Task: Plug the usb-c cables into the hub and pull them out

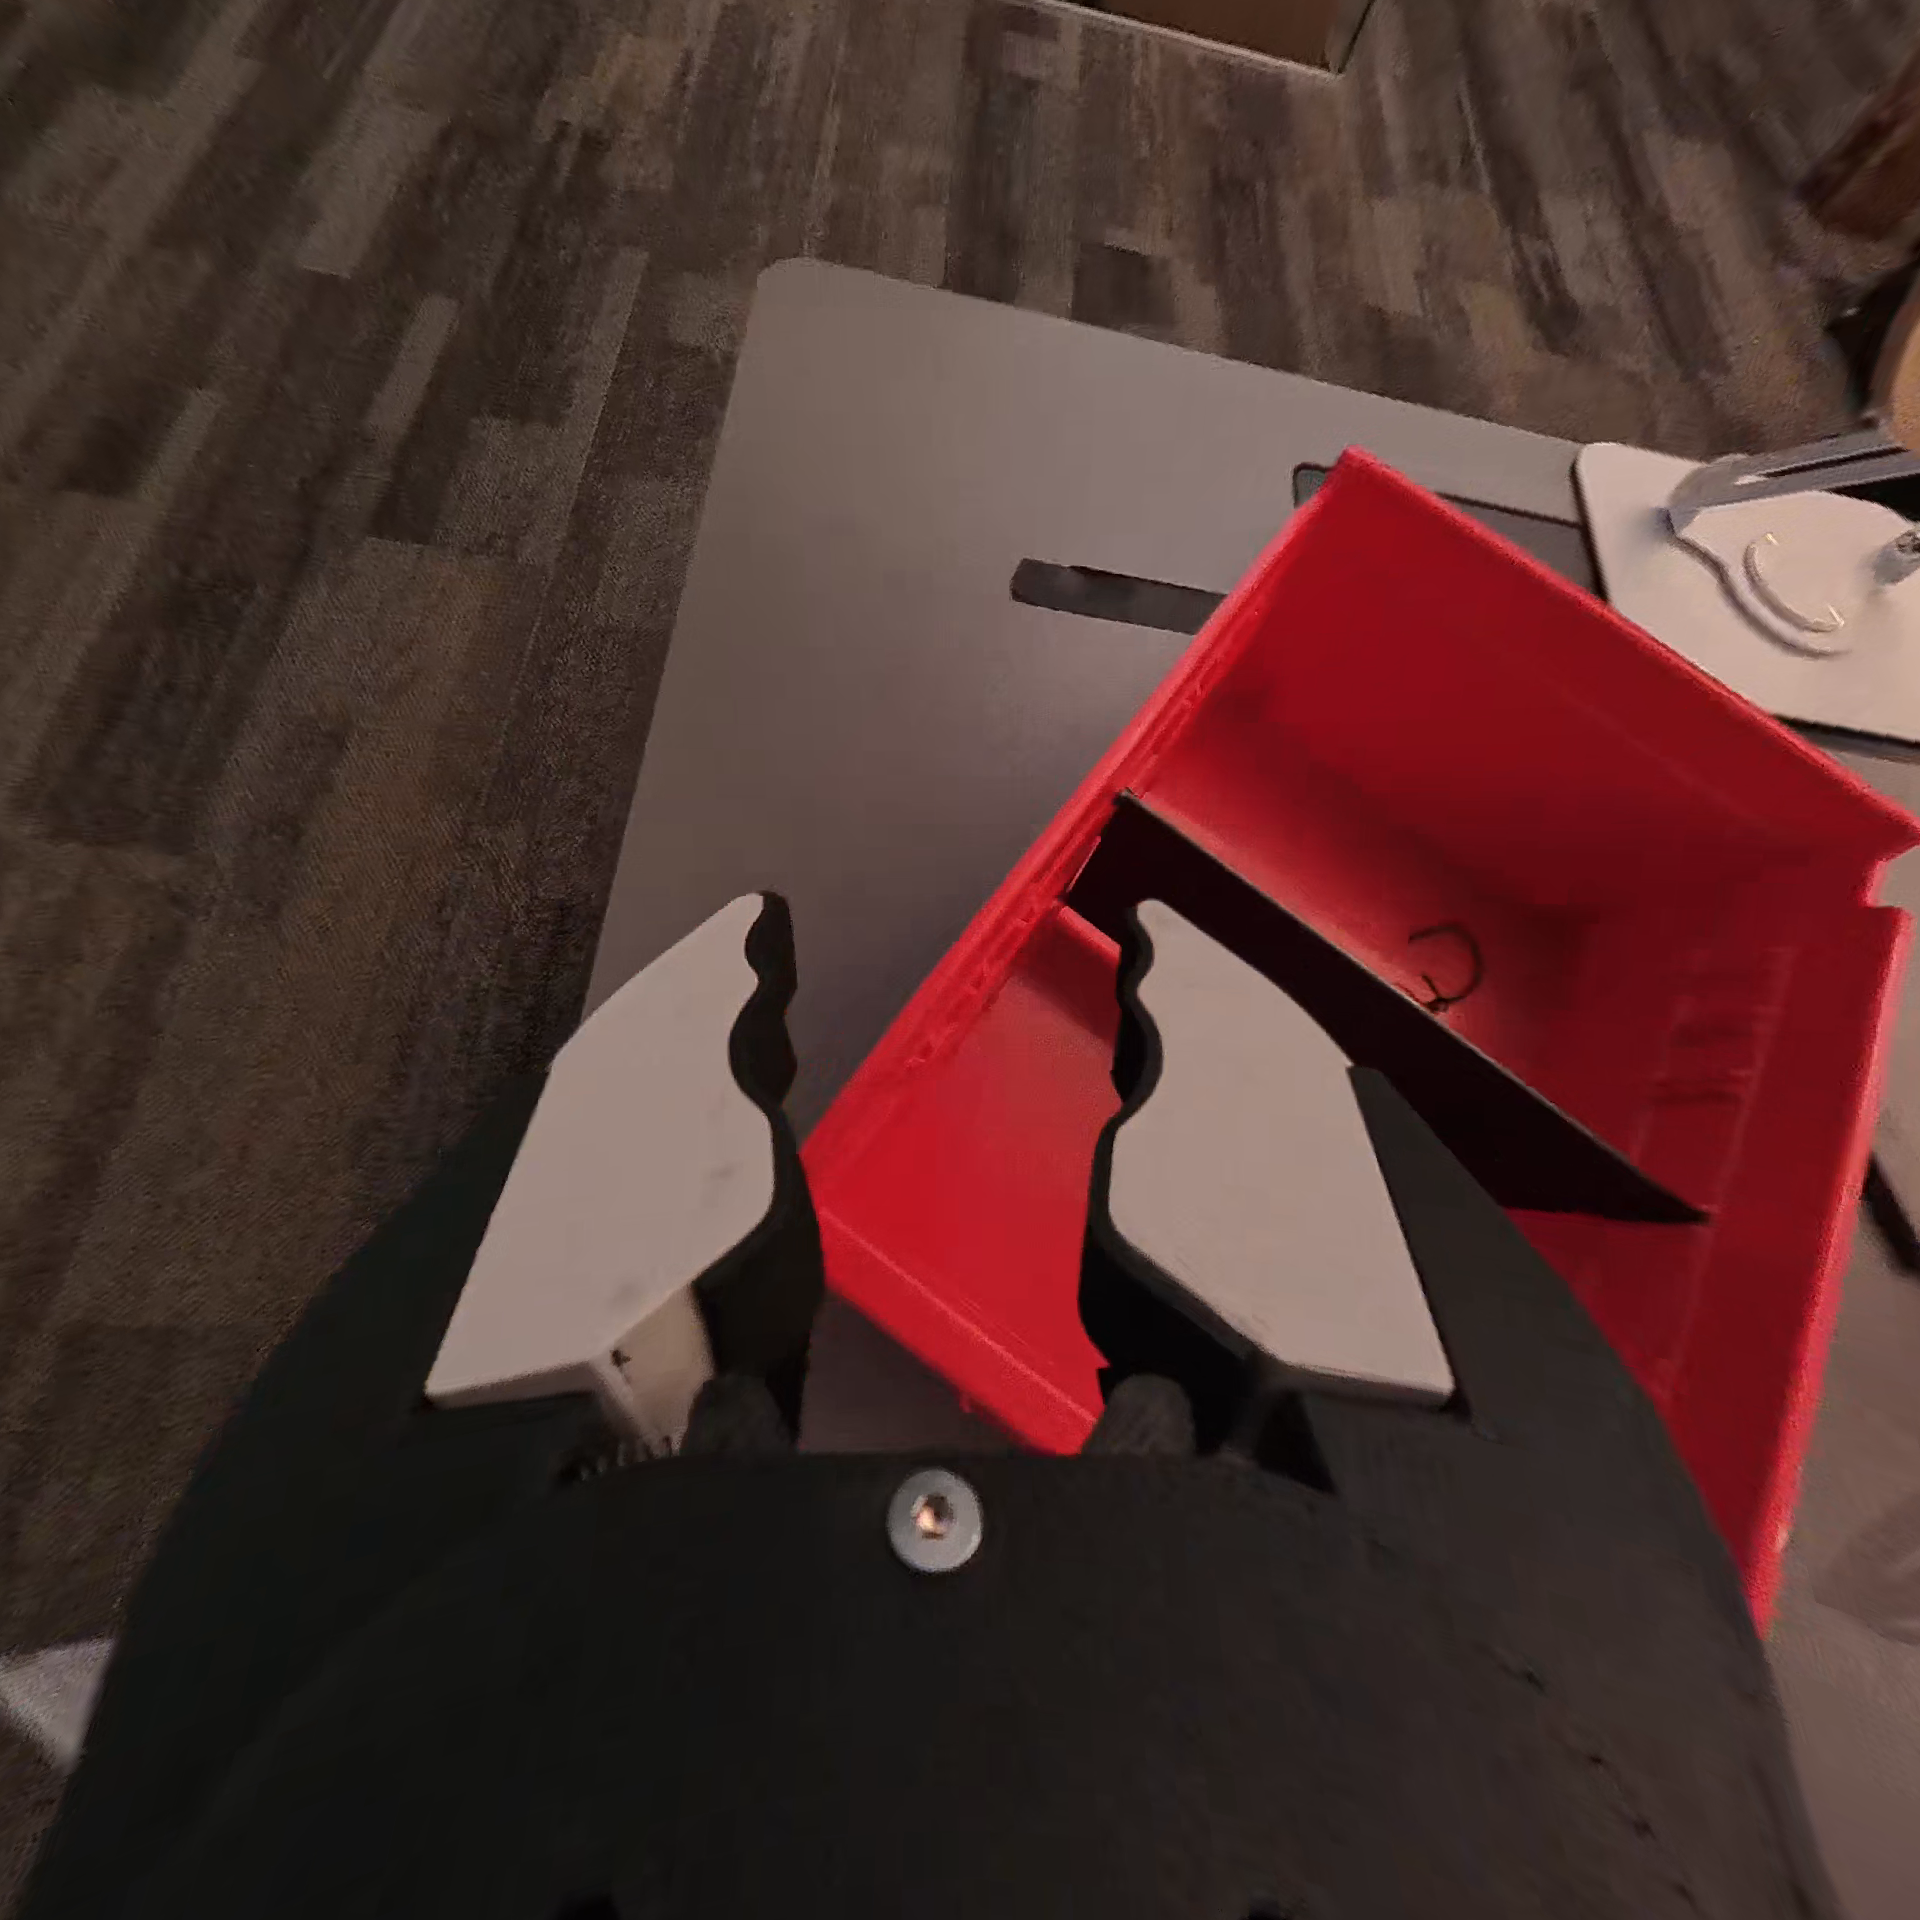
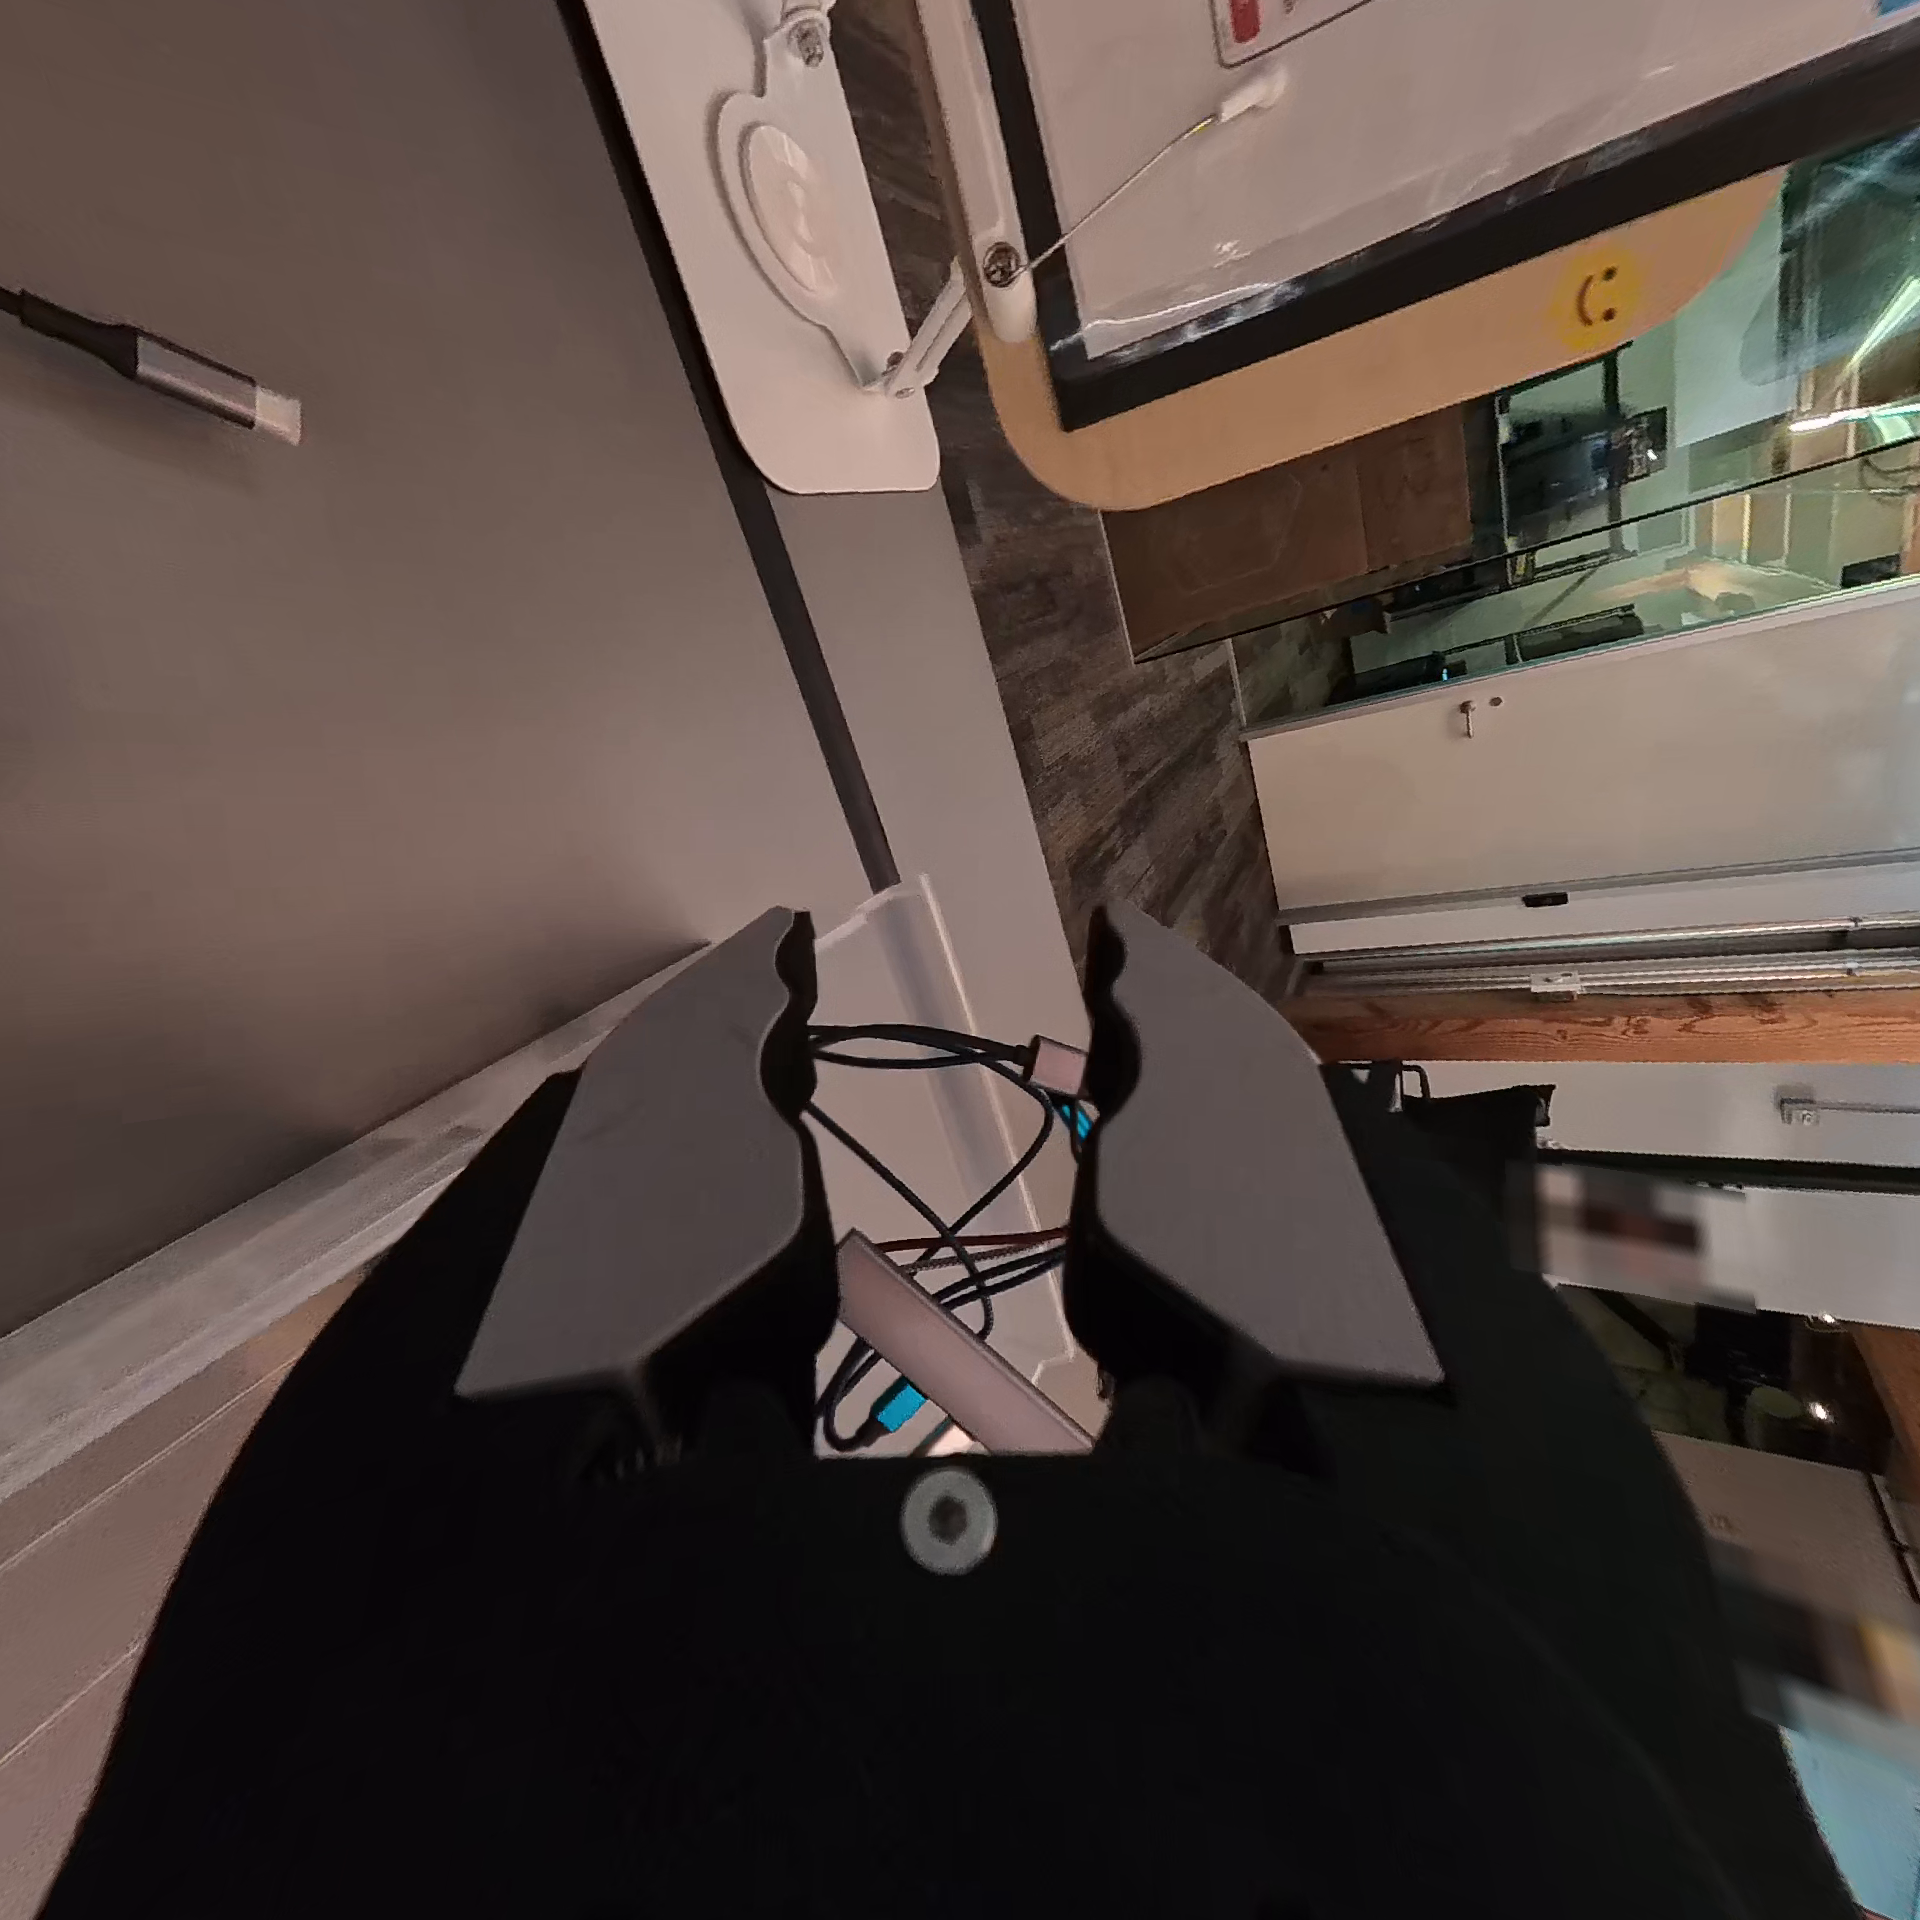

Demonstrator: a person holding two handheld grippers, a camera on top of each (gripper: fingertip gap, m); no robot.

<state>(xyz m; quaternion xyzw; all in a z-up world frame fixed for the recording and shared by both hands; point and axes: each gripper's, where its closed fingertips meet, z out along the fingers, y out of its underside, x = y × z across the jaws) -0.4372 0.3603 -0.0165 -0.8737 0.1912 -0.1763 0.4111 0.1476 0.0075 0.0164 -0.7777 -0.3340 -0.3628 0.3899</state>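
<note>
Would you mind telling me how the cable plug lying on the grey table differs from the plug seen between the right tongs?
The table plug lies alone on the bare grey table; the other plug sits among tangled cables beside the hub. The table plug is in full view, whereas the right tongs partly hide the other. Both have a silvery shell on a dark cable, and neither is gripped.

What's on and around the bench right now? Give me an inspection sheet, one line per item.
Surface: grey table, slot near the red bin.
Job's things: silver hub between right gripper fingers, not gripped.
Clutter: red bin with black divider; white stand base.
Grippers: left gripper open, empty; right open.
Cables: loose grey plug on table; tangled cables by hub.
Surroundings: carpet, whiteboard, cabinets.
</note>
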